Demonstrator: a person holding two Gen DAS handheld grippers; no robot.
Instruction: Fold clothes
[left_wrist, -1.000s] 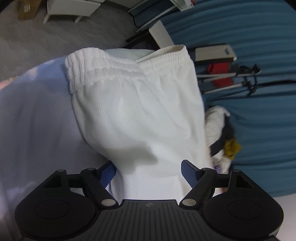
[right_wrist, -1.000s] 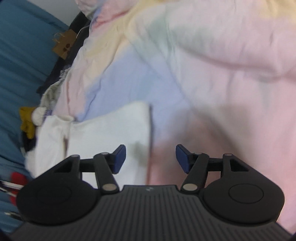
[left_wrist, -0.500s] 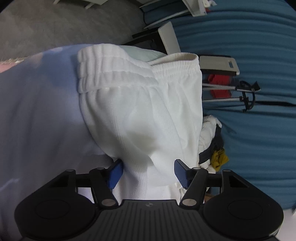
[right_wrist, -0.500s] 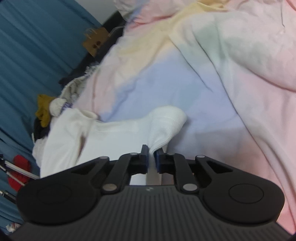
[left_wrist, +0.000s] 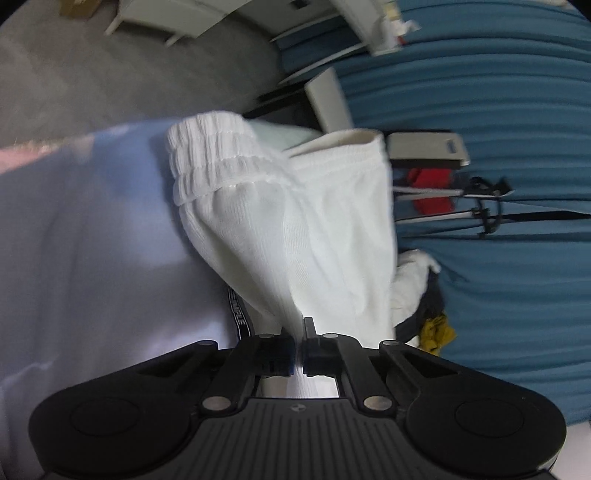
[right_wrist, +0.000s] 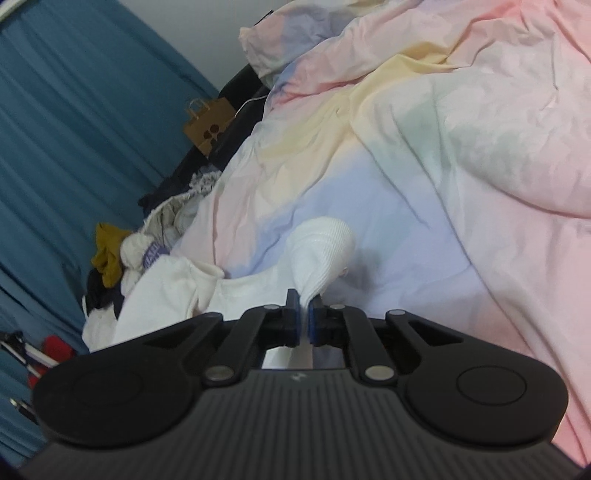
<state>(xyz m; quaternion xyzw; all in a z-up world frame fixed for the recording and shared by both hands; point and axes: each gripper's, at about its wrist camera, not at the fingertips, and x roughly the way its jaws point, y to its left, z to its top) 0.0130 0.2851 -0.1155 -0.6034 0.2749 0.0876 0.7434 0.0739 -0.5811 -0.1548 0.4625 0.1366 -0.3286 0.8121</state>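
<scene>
Both hand-held grippers, left (left_wrist: 299, 345) and right (right_wrist: 303, 317), clamped on white shorts (left_wrist: 295, 229) over bed (right_wrist: 461, 184); folding barely begun, unfinished.

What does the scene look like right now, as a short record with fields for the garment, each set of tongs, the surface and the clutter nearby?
garment: white shorts, elastic waistband at the far end, fabric drawn up toward the tongs
left tongs: shut on the shorts, pinching a bunched fold
right tongs: shut on the shorts, lifting a ribbed fold off the surface
surface: pastel duvet, wrinkled
clutter: clothes pile at the duvet's edge, by the blue curtain
fold: not yet done
</scene>
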